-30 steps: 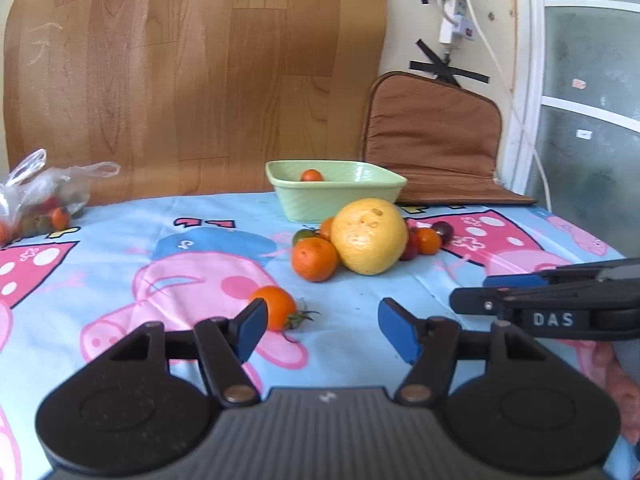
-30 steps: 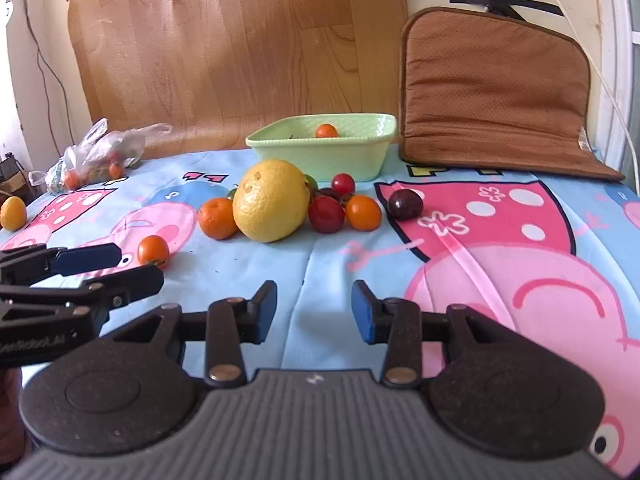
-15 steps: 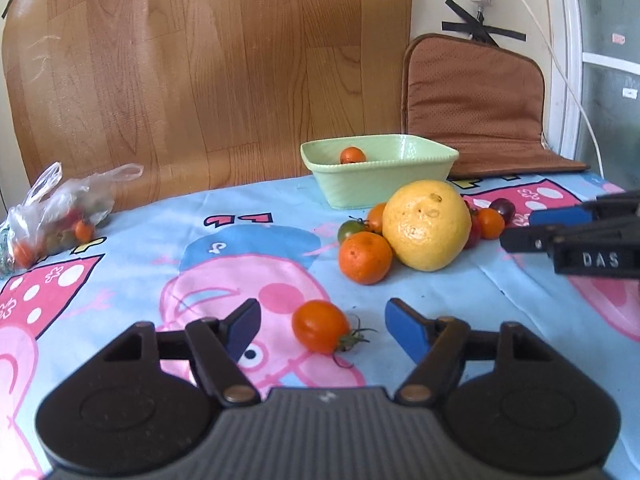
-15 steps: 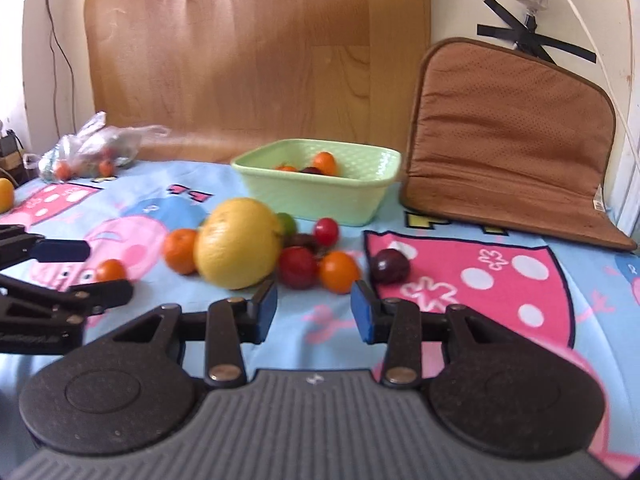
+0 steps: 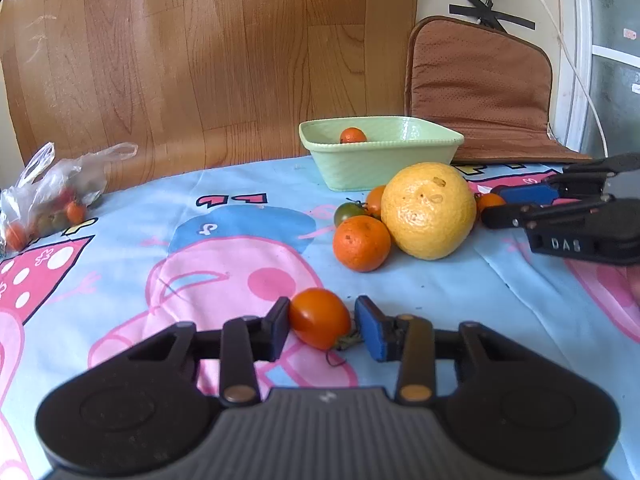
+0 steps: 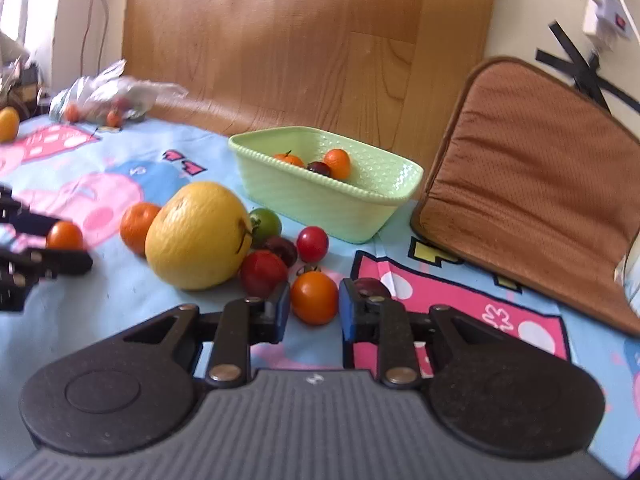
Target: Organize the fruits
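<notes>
Right now, the left gripper [image 5: 321,326] has its two blue pads on either side of one orange tomato [image 5: 320,317] on the cloth. The left pad touches it and the right pad is just beside it, so I cannot tell if it is squeezed yet. The tomato sits on the pink pig picture, apart from the other fruit.

The right gripper [image 6: 313,307] has its fingers set narrow around a second orange tomato [image 6: 314,297]. There are thin gaps on both sides, so it is not gripped. One dark plum [image 6: 370,286] peeks out behind the right finger.

In the middle of the tablecloth [image 6: 120,296] is a little heap. I count one big yellow fruit [image 6: 199,236], one orange [image 6: 138,226] touching its left side, one green tomato [image 6: 265,221], two red tomatoes [image 6: 312,243] and one dark fruit [image 6: 282,249] tucked between them. From the left wrist camera, one more small orange fruit [image 5: 375,200] shows behind the big yellow one.

The green basket [image 6: 320,200] stands behind the heap. Inside it I can see three things: two orange fruits [image 6: 337,162] and one dark one [image 6: 319,168].

Far to the left is one plastic bag [image 5: 52,196] with small fruits in it; they are too jumbled to count. One brown cushion [image 6: 532,184] leans on the wall to the right of the basket.
</notes>
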Motion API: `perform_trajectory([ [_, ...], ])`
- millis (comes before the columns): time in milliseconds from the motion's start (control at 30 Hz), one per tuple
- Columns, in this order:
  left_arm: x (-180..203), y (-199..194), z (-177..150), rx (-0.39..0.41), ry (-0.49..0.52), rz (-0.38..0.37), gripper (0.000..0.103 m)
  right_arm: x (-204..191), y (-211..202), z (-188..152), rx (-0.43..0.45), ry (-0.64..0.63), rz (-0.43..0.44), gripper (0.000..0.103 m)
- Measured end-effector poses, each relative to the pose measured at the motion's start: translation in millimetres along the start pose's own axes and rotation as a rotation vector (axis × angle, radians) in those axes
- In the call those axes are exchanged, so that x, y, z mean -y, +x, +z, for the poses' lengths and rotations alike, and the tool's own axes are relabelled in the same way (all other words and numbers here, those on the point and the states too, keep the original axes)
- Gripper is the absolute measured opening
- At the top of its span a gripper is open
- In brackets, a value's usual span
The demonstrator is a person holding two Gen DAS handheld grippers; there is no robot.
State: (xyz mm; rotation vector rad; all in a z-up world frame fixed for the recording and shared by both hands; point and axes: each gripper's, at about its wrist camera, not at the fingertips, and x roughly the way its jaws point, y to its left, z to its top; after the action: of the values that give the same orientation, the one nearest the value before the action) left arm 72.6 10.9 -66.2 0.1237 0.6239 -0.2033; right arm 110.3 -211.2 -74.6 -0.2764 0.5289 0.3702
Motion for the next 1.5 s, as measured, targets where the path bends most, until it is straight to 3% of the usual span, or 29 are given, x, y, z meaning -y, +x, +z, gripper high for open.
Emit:
perform_trajectory([
  [167,-8,-7,18,0.039,-0.037,-0.027,0.031,10,-16,-1,0.043,0.049,-0.02,0.027],
  [300,-13,-3,73,0.108,-0.03,-0.068,0.031,33,-34,22,0.166,0.117,-0.031,0.028],
  [367,-10,14,107,0.12,-0.023,-0.114,0.031,45,-23,40,0.181,0.139,-0.024,0.028],
  [467,0,61,148,0.072,-0.028,-0.18,0.032,63,11,58,0.16,0.193,0.021,0.028],
  [567,6,113,166,-0.014,-0.055,-0.208,0.032,72,48,67,0.119,0.214,0.033,0.028],
  [667,8,150,168,-0.072,-0.081,-0.243,0.033,79,72,69,0.079,0.233,0.053,0.03],
  [700,9,156,167,-0.081,-0.084,-0.241,0.038,82,76,68,0.073,0.243,0.055,0.03],
  [800,10,155,165,-0.072,-0.078,-0.214,0.04,88,71,66,0.083,0.271,0.044,0.032],
  [967,2,104,155,0.02,-0.09,-0.183,0.04,81,31,48,0.113,0.296,0.023,0.032],
  [1100,-10,53,126,0.068,-0.132,-0.16,0.044,65,-10,21,0.115,0.314,0.0,0.032],
  [1333,-9,0,59,0.045,-0.165,-0.037,0.044,34,-51,-21,0.063,0.396,0.016,0.032],
  [1500,-1,-10,32,0.018,-0.153,0.032,0.044,7,-62,-29,0.034,0.37,0.067,0.032],
])
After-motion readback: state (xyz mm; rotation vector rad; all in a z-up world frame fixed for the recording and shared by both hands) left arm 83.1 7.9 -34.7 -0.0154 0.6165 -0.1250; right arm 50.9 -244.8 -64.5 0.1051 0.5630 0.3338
